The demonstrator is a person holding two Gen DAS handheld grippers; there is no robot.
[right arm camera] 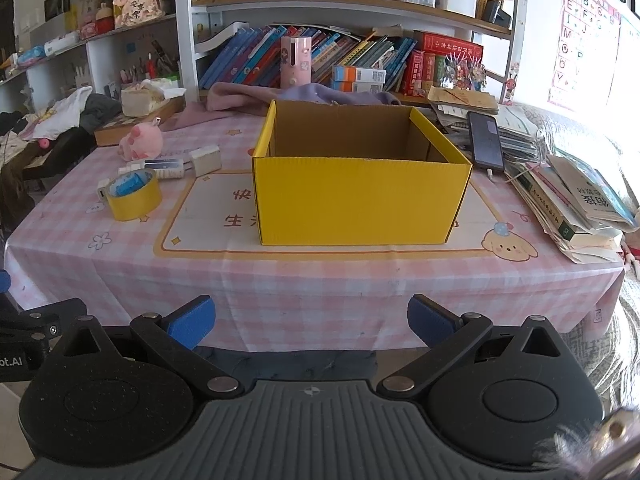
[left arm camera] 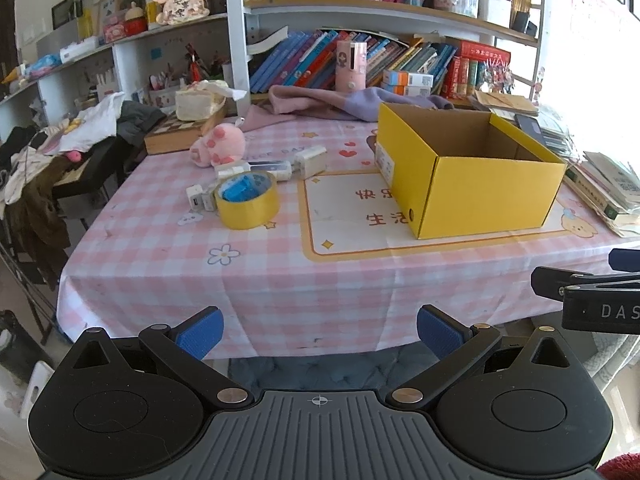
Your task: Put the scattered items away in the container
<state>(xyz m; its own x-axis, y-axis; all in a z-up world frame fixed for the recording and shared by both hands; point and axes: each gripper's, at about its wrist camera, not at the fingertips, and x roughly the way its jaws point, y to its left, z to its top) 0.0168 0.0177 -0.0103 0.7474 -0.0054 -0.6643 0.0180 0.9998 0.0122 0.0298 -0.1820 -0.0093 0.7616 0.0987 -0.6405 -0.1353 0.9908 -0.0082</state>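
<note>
The floor of the yellow box (right arm camera: 360, 200) is hidden behind its near wall in both views, so its contents cannot be told. A blue item (left arm camera: 239, 191) inside the tape roll (left arm camera: 247, 200) is partly masked by the roll's rim; its kind is unclear. The small white blocks (left arm camera: 199, 198) touching the roll toward the table's left edge are partly covered by it. Labels on the white items (left arm camera: 276, 168) behind the roll are too small to read. The printed characters on the tablecloth (right arm camera: 236, 208) are cut off by the box. The book stack (left arm camera: 612, 196) at the table's right edge runs out of the left wrist view. The right gripper (left arm camera: 592, 292) is cut by that view's right edge.
</note>
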